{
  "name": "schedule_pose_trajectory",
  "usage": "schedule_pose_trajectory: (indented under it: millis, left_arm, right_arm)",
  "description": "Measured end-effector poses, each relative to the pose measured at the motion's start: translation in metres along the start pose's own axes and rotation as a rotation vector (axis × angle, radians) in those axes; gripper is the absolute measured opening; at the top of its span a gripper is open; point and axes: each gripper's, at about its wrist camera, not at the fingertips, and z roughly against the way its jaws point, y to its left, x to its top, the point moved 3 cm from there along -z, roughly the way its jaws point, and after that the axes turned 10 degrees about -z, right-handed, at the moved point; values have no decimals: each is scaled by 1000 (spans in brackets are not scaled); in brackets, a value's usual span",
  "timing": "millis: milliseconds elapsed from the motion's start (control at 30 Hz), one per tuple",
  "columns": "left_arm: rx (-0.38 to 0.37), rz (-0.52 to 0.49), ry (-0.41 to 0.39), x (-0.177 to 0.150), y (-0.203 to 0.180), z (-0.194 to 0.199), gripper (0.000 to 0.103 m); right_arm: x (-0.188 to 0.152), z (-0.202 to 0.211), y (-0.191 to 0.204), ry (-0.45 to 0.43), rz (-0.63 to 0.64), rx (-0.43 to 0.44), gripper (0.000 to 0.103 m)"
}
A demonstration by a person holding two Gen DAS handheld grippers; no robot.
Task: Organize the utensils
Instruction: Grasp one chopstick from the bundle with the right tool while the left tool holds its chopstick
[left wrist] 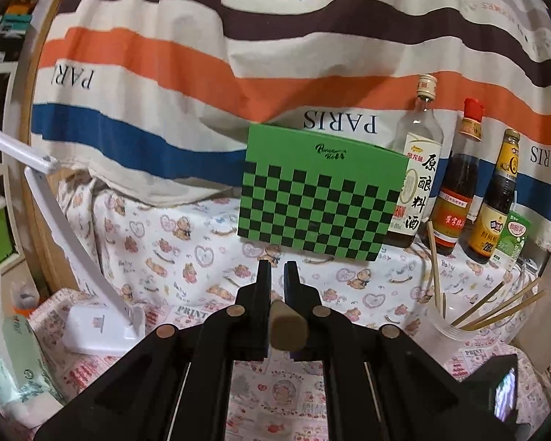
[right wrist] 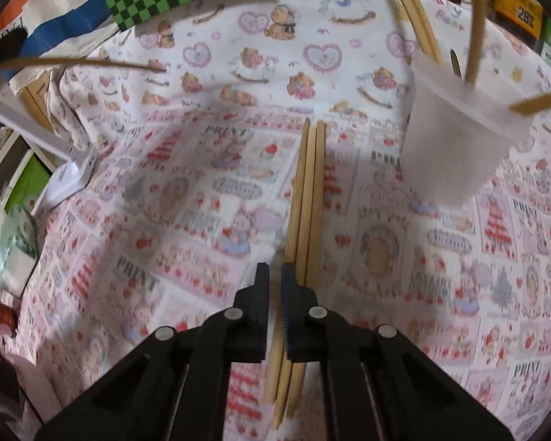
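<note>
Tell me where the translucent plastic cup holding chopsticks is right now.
The translucent plastic cup stands upright on the patterned cloth, upper right in the right wrist view, right of the loose wooden chopsticks; the left wrist view shows it in front of the sauce bottles.

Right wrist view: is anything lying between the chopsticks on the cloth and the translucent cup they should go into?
Nothing visible does. The chopsticks lie on bare printed cloth, and the cup stands beside them to the right with only cloth between.
</note>
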Motion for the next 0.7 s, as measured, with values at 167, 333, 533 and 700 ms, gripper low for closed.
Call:
schedule_pose_trajectory:
  millis: [167, 333, 533, 700]
  left_arm:
    - [28, -24, 9, 0, -2, 0, 6]
    - [34, 2, 2, 1, 6, 0, 6]
    - [45, 8, 28, -3, 9, -8, 6]
    - [3, 23, 45, -4, 8, -10, 6]
  right_arm:
    - [-5, 2, -1, -33, 12, -12, 5]
    - [-1, -4, 5, -54, 14, -35, 6]
    - [-6, -8, 6, -76, 40, -57, 7]
    - [-10, -9, 8, -116, 61, -78, 6]
